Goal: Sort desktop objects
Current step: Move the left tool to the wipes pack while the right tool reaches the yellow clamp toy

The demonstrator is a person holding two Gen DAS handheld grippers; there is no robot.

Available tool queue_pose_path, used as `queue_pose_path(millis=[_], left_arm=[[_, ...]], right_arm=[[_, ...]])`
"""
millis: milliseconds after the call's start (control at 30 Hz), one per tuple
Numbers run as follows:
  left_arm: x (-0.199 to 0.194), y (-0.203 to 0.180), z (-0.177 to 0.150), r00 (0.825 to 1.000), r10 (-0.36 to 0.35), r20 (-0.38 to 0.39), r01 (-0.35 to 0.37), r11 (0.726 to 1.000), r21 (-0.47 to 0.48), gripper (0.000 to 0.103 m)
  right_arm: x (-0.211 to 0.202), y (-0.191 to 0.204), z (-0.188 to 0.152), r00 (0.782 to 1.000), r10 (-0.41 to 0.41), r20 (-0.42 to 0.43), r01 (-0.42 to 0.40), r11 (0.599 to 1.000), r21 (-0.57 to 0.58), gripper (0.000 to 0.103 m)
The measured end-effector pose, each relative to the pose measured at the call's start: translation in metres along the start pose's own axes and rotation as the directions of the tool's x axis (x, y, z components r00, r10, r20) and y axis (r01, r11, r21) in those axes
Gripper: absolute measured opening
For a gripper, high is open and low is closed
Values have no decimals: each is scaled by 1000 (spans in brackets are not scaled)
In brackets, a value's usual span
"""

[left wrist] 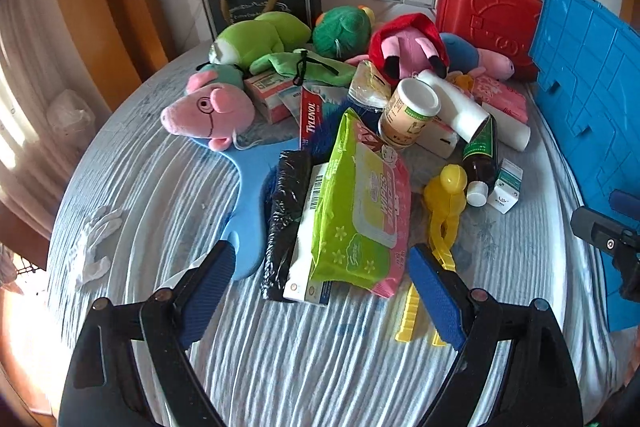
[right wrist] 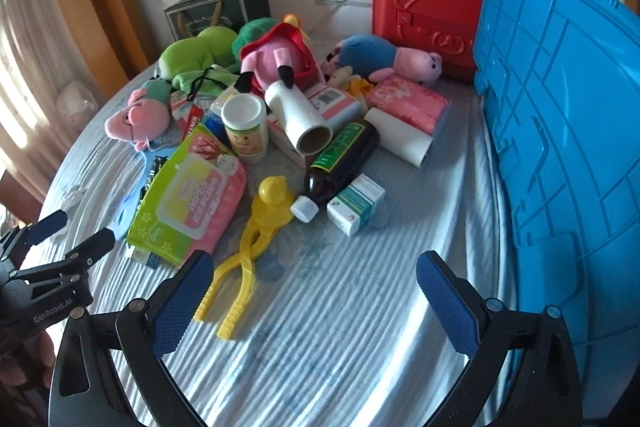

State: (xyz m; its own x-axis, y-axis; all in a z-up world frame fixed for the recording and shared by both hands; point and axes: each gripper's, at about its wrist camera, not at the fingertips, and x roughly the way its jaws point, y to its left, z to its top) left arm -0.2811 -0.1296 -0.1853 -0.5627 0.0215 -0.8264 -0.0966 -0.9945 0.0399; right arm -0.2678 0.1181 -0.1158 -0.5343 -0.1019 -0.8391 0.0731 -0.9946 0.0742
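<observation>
A heap of objects lies on a striped blue-white cloth. A green and pink wipes pack [left wrist: 360, 203] [right wrist: 192, 203] lies nearest my left gripper [left wrist: 320, 267], which hangs open just in front of it, touching nothing. Beside the pack lie a yellow duck-shaped clamp [left wrist: 442, 211] [right wrist: 256, 239], a dark medicine bottle [right wrist: 340, 163] and a small white-green box [right wrist: 356, 209]. My right gripper [right wrist: 316, 267] stands open over bare cloth, the clamp's handles near its left finger. Plush pigs [left wrist: 208, 111] [right wrist: 396, 59] and green plush toys [left wrist: 256, 39] lie behind.
A blue plastic crate lid [right wrist: 568, 115] [left wrist: 588, 79] stands upright along the right side. A red plastic case [right wrist: 428, 7] and a dark gift bag [left wrist: 260, 3] lean against the back wall. A white glove [left wrist: 94, 247] lies on the cloth at left. A wooden door frame rises at far left.
</observation>
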Motion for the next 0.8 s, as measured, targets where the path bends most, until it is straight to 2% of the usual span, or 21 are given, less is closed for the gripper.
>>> queue_pose_path(millis=[33, 167, 333, 400, 467, 567, 633, 700, 800], left_arm=[[10, 1, 3, 1000, -20, -17, 20, 1000, 16, 88], [42, 1, 17, 995, -82, -58, 86, 994, 72, 88], [76, -7, 33, 985, -135, -107, 146, 983, 109, 88], [89, -11, 37, 976, -162, -144, 178, 978, 108, 88], [103, -13, 38, 960, -209, -185, 230, 968, 99, 88], [116, -21, 38, 960, -190, -205, 220, 966, 133, 86], [126, -24, 40, 953, -199, -229, 231, 965, 125, 84], [130, -26, 43, 947, -222, -232, 251, 962, 103, 84], [129, -38, 43, 945, -225, -237, 263, 954, 142, 83]], right_arm=[[8, 4, 1, 1000, -8, -14, 8, 1000, 20, 101], [43, 17, 0, 996, -30, -89, 37, 997, 73, 81], [72, 23, 3, 989, -53, -141, 69, 992, 109, 75], [78, 22, 8, 987, -59, -150, 76, 990, 117, 75], [88, 21, 12, 984, -53, -170, 74, 989, 125, 75], [107, 23, 17, 978, -29, -205, 57, 989, 136, 75], [119, 25, 17, 973, -24, -230, 57, 989, 137, 74], [126, 22, 16, 968, -31, -247, 68, 987, 144, 73], [129, 11, 16, 962, -61, -266, 104, 983, 151, 73]])
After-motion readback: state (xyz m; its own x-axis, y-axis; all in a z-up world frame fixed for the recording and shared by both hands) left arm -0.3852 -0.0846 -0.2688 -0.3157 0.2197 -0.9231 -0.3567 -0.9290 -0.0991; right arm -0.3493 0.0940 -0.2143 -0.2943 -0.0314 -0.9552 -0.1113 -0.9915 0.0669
